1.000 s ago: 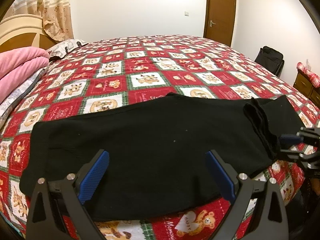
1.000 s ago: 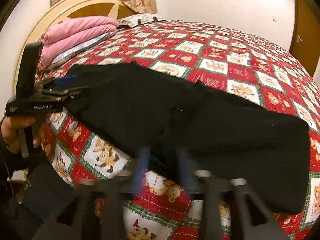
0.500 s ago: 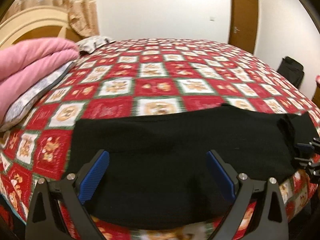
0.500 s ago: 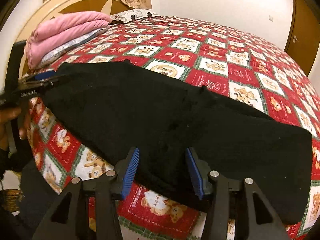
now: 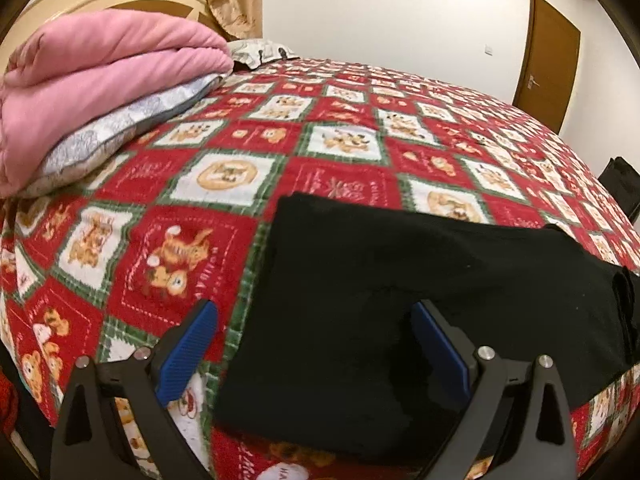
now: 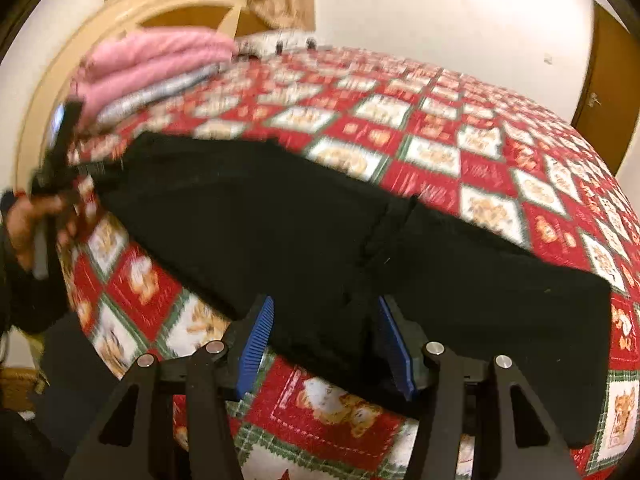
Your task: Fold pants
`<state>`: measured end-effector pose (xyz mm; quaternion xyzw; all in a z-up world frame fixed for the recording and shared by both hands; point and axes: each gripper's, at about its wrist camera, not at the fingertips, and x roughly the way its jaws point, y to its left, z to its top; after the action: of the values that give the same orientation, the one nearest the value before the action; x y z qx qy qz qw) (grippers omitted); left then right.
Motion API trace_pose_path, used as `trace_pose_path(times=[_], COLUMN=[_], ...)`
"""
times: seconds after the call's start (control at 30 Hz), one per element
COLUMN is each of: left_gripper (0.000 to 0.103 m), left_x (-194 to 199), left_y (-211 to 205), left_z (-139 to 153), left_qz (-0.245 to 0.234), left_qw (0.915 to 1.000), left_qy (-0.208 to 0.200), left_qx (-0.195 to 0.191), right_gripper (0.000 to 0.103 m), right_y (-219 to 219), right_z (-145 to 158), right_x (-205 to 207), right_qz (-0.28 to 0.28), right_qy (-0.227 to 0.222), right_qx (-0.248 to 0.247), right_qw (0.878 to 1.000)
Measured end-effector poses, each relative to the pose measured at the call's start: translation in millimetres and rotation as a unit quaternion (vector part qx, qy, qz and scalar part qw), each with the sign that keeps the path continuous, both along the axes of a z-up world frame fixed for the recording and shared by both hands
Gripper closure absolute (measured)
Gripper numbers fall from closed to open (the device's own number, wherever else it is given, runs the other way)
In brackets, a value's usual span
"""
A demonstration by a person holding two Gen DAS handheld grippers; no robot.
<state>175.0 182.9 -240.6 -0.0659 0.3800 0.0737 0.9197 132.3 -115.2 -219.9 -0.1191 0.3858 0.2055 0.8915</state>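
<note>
Black pants [image 5: 420, 288] lie flat along the near edge of a bed with a red teddy-bear quilt [image 5: 320, 136]. My left gripper [image 5: 316, 344] is open wide over the pants' left end, one finger over the quilt, the other over the cloth. My right gripper [image 6: 326, 340] is open, its fingers straddling a ridge in the pants [image 6: 280, 232] near the bed's front edge. In the right wrist view the left gripper [image 6: 60, 160] shows blurred at the pants' far left end, held in a hand.
A folded pink blanket [image 5: 92, 80] on a grey pillow sits at the head of the bed by a cream headboard [image 6: 120, 20]. A brown door [image 5: 548, 60] is at the far right. A dark bag [image 5: 622, 184] stands beyond the bed.
My left gripper has swung left to the pants' left end. My right gripper has opened wider and stayed over the middle ridge.
</note>
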Motion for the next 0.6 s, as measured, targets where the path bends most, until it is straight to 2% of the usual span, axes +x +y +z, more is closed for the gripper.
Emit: trace_pose_path(times=[0.07, 0.13, 0.23, 0.43, 0.5, 0.57, 0.6], left_gripper=[0.003, 0.003, 0.003, 0.003, 0.003, 0.003, 0.003], left_x=[0, 0, 0, 0, 0, -1, 0], left_y=[-1, 0, 5, 11, 13, 12, 12], left_z=[-1, -1, -2, -2, -3, -3, -3], left_qz=[-0.002, -0.003, -0.003, 0.0, -0.001, -0.005, -0.007], left_qw=[1.0, 1.0, 1.0, 0.9999, 0.9997, 0.9997, 0.9997], left_qy=[-0.002, -0.003, -0.003, -0.004, -0.004, -0.005, -0.006], left_qx=[0.0, -0.001, -0.007, -0.016, -0.022, -0.025, -0.024], right_gripper=[0.048, 0.048, 0.048, 0.046, 0.041, 0.041, 0.041], right_y=[-14, -36, -49, -18, -3, 8, 10], right_z=[10, 16, 12, -15, -17, -16, -15], right_x=[7, 22, 46, 79, 76, 69, 64], right_qz=[-0.02, -0.047, -0.08, -0.052, -0.054, -0.047, -0.037], right_qy=[-0.008, 0.008, 0.032, 0.088, 0.06, 0.041, 0.035], right_qx=[0.038, 0.101, 0.126, 0.118, 0.087, 0.059, 0.061], right_qw=[0.999, 0.994, 0.988, 0.988, 0.993, 0.996, 0.997])
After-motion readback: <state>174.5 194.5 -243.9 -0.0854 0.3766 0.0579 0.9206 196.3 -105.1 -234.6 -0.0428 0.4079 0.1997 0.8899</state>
